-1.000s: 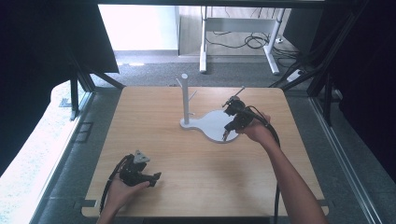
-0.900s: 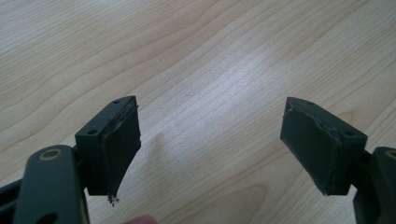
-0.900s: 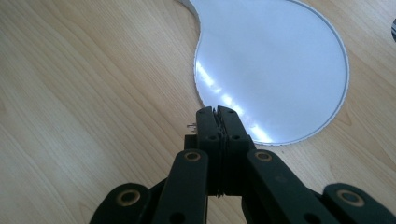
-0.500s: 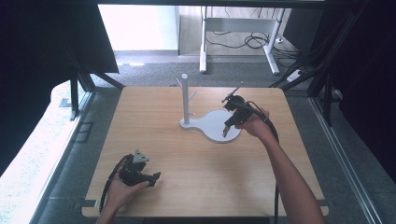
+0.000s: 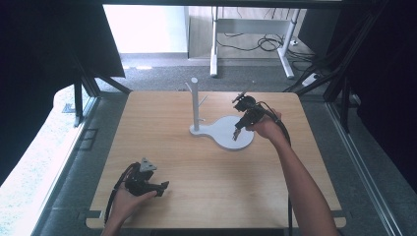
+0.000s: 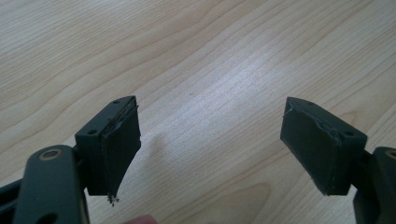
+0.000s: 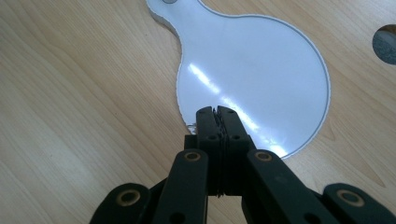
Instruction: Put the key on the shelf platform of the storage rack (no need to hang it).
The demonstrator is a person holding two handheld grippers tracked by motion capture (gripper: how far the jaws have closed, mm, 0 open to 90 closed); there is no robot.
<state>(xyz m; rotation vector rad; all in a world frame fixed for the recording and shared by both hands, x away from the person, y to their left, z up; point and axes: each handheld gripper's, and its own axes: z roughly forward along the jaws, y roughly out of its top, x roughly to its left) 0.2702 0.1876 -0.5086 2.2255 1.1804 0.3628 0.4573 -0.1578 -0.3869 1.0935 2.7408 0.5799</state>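
Note:
A white stand with an upright post point(image 5: 194, 101) rises from a flat white base plate point(image 5: 227, 132) near the table's middle; the round part of the plate point(image 7: 261, 79) lies under my right gripper. My right gripper point(image 5: 236, 134) hangs over the plate's round end, tips down, jaws pressed together with nothing between them point(image 7: 217, 112). My left gripper point(image 5: 163, 186) rests near the front left of the table, held in a hand. Its two black pads point(image 6: 119, 140) stand wide apart over bare wood, with nothing between them.
The wooden table point(image 5: 162, 142) has a round hole point(image 7: 385, 43) near its far right corner. Dark frame struts and curtains flank both sides. Beyond the far edge stand a white desk frame point(image 5: 251, 37) and floor cables. A cable trails from each gripper.
My right gripper has dipped a little, its tips coming down toward the plate's round end. The left gripper has stayed put.

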